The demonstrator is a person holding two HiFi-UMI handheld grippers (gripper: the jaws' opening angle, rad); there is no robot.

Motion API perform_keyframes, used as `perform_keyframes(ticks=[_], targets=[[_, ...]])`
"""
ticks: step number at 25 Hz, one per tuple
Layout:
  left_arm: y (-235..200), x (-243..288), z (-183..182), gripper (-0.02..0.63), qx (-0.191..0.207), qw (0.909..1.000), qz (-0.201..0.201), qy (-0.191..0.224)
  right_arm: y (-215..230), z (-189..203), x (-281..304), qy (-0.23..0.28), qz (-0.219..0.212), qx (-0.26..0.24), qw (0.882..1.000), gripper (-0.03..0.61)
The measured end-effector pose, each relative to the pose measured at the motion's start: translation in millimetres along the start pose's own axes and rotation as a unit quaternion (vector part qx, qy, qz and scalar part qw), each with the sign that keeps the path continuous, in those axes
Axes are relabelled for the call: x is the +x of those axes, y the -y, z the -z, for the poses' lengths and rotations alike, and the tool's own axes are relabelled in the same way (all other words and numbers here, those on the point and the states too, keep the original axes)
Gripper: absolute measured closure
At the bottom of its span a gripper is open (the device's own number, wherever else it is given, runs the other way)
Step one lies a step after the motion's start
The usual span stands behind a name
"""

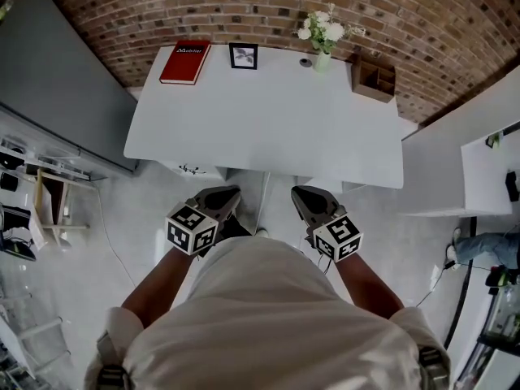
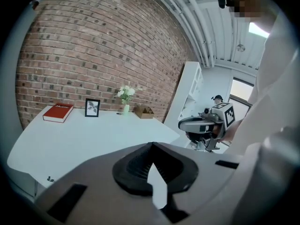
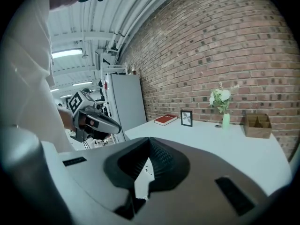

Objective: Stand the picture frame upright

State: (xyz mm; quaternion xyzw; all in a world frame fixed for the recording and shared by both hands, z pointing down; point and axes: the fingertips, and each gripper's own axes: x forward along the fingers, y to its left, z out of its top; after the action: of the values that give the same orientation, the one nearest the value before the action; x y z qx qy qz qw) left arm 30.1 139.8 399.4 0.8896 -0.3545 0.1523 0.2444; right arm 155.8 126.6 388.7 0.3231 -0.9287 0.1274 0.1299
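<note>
Frame (image 1: 243, 56): upright at the bench's (image 1: 268, 128) far edge, left of middle.
Book (image 1: 185, 62): flat at the far-left corner, just beside the frame.
Vase (image 1: 322, 58): far edge, right of middle.
Box (image 1: 373, 78): far-right corner.
Left gripper (image 1: 227, 195): off the near edge, jaws closed, empty.
Right gripper (image 1: 302, 193): off the near edge, jaws closed, empty, near the left one.

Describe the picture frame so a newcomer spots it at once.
Start at the white table against the brick wall. Along its far edge, the frame stands between the red book and the flower vase. It alone is small, black-bordered and upright.
</note>
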Motion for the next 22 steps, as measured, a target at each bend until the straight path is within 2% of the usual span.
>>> perform_keyframes(ticks=[8, 22], targets=[[13.6, 4.3, 0.4, 0.618, 0.007, 0.9999, 0.012, -0.006, -11.5, -3.2, -6.4, 0.001, -0.010, -0.012, 1.000, 0.574], [14.8, 8.1, 6.2, 0.618, 0.001, 0.9999, 0.006, -0.010, -0.3, 2.5, -24.8, 0.017, 0.013, 0.007, 1.000, 0.574]])
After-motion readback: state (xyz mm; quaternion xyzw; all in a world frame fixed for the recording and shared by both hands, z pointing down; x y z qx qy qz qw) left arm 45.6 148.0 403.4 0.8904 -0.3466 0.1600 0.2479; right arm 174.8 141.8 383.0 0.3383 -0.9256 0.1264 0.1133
